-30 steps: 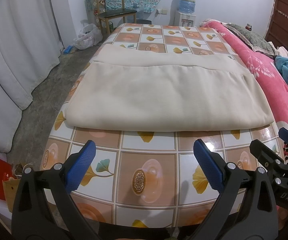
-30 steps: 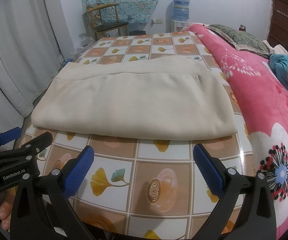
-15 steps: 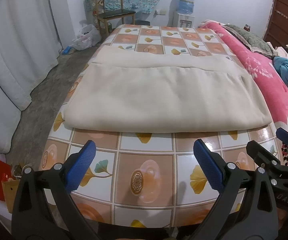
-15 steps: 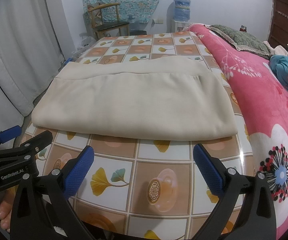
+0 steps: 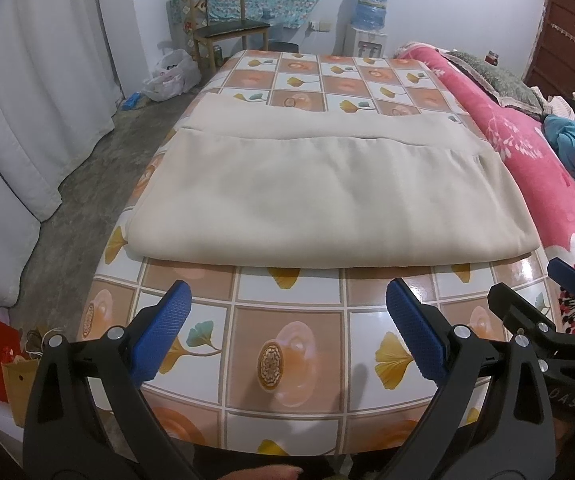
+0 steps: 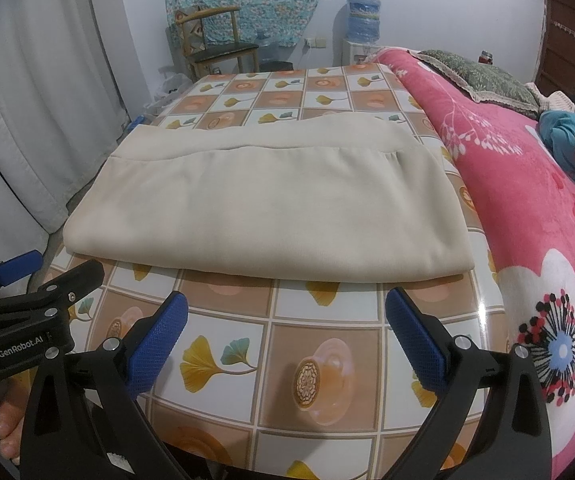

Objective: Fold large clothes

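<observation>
A: The beige garment [image 5: 323, 196] — where does it lie?

B: Folded flat on the tabletop [image 5: 287, 344], which wears a checked cloth of ginkgo leaves and orange medallions. The garment spans nearly the whole width; its thick folded edge faces the camera, and a second layer shows as a band along its far side. In the right wrist view the same garment [image 6: 271, 204] sits a little left of center, its right corner close to the pink blanket.

A: What lies beside the garment?

B: To its right, the pink floral blanket [image 5: 535, 168] on a bed, touching the tabletop's edge. To its left, white curtains [image 5: 27, 120] hanging down to a grey floor. Beyond its far side, a wooden chair [image 5: 223, 24] and a water dispenser [image 5: 369, 20] against the wall.

A: And the tools?

B: The left tool [image 5: 287, 328] hangs just short of the garment's near edge, blue pads spread wide, nothing between them. The right tool [image 6: 287, 328] does the same, spread and empty, also on the near side. Each is visible at the edge of the other's view, side by side.

A: Anything smaller?

B: Red and brown paper bags [image 5: 3, 360] on the floor, left of the garment's near corner.
</observation>
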Motion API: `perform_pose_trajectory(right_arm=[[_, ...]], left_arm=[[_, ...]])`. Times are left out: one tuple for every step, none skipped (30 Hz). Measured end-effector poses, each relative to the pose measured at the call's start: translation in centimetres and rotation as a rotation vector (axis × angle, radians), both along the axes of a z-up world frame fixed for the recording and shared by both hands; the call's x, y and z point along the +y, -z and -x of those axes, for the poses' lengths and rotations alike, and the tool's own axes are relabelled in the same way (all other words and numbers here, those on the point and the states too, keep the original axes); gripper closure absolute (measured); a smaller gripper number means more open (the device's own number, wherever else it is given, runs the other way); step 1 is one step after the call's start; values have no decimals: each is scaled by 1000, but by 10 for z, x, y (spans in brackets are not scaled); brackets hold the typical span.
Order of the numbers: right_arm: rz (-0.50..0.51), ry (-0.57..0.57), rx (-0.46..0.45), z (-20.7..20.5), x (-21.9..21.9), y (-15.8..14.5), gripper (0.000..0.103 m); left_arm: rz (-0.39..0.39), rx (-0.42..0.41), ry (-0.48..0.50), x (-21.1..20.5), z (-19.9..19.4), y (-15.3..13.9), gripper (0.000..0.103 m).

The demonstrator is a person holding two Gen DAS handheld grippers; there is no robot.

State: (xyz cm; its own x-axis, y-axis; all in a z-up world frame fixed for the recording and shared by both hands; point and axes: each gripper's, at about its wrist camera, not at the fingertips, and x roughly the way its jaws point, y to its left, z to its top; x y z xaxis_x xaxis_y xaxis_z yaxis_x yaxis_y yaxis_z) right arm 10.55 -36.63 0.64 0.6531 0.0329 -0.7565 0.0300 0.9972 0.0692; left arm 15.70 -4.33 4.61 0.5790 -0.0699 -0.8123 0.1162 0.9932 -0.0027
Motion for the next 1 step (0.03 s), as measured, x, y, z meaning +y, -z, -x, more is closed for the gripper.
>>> perform_pose_trajectory(right_arm=[[0,0,0,0,0,0,7]], left_arm=[[0,-1,0,1,0,0,9]])
